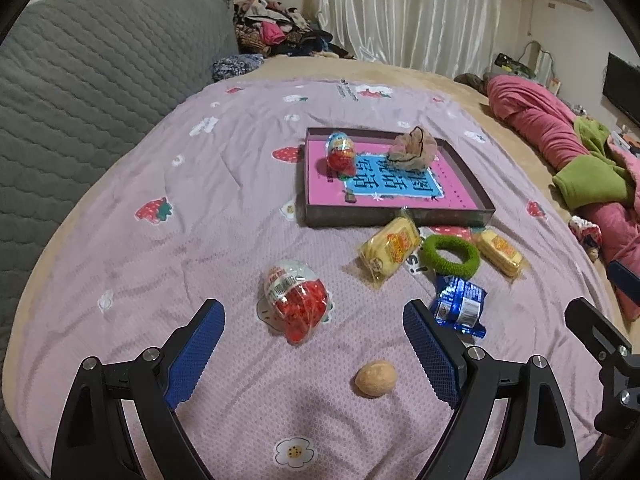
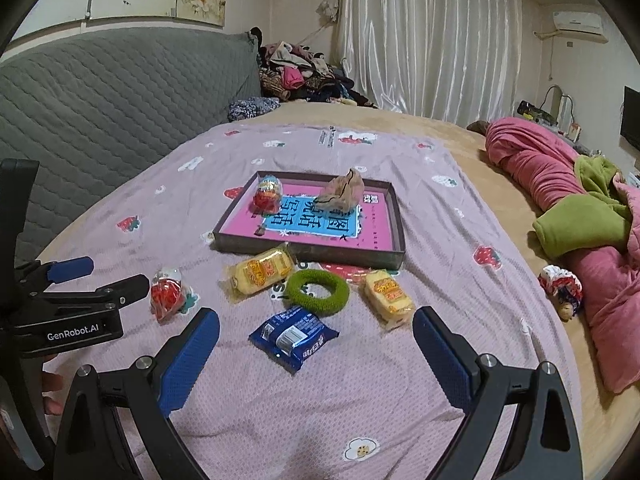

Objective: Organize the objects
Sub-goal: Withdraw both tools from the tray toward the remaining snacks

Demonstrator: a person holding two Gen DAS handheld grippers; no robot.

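Items are lying loose on a pink quilt (image 2: pixel 380 380) spread over the bed; a shallow tray (image 2: pixel 312 254) is sitting farther back, already holding a second toy egg (image 2: pixel 267 196) and a beige scrunchie (image 2: pixel 342 192).

Left tool (image 1: pixel 314 344): released, its blue pads standing wide apart and gripping nothing, hovering over the near left of the spread.

Working left to right:

- Plastic toy egg (image 1: pixel 296 300), just ahead of the left tool's gap. Judged light, rigid, smooth and curved, so likely to be slipping out of flat pads; best taken across its narrow middle.
- Walnut (image 1: pixel 376 378), lying between the left tool's fingers, nearer the camera. Judged hard, light and prone to rolling; a grip square across its widest part is looking safest.
- Yellow snack pack (image 2: pixel 260 270), touching the tray's front wall. Judged soft and crushable inside crinkly film; light pressure across the short sides.
- Blue snack packet (image 2: pixel 294 338), lying ahead of the right tool's gap. Judged light, with slippery foil; take across the body, not the sealed edge.
- Green scrunchie (image 2: pixel 318 292), between the two yellow packs. Judged soft, springy and grippy; pinch one side of the ring.
- Second yellow pack (image 2: pixel 388 296), rightmost; handling as the first.

Right tool (image 2: pixel 316 354): likewise released, jaws spread, nothing between the pads.
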